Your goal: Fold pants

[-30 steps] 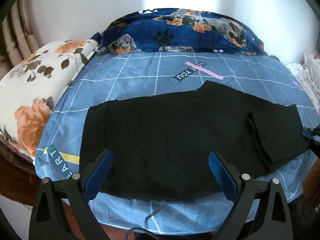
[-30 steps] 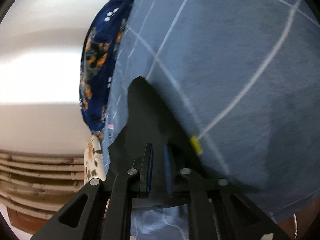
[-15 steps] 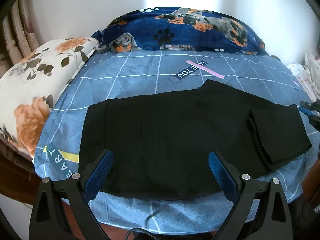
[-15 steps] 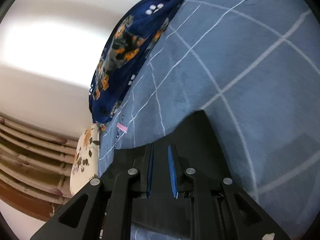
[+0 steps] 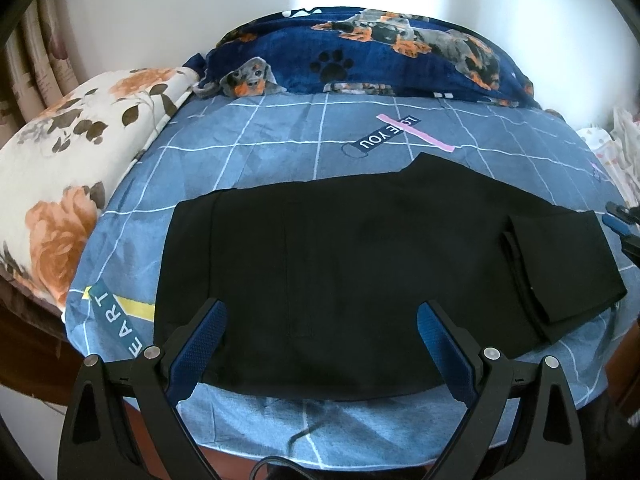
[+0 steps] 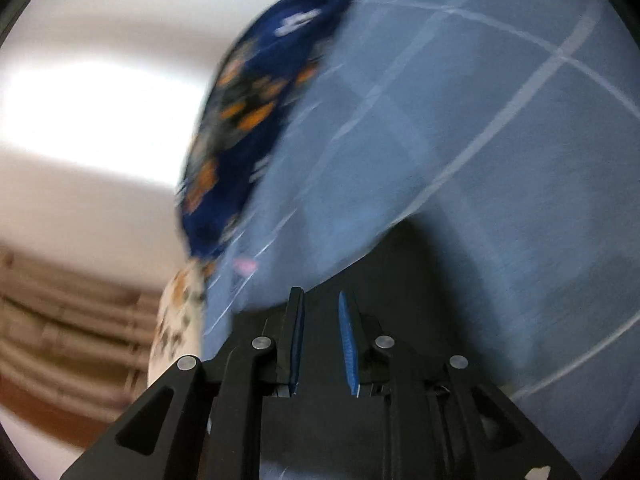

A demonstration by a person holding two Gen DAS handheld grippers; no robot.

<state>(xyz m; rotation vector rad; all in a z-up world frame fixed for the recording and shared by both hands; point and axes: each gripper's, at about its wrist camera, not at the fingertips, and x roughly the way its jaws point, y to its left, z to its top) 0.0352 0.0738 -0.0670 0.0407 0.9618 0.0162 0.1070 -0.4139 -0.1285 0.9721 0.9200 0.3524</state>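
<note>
The black fabric pants lie flat across the blue grid-patterned bedsheet, one leg end folded back over itself at the right side of the sheet. The left gripper hovers over the pants' near edge, its blue-padded jaws spread wide with nothing between them. The right gripper sits just beside that folded leg end, off the sheet's right side; its jaws are opening, a narrow gap showing and no cloth pinched, dark pants beneath them.
</note>
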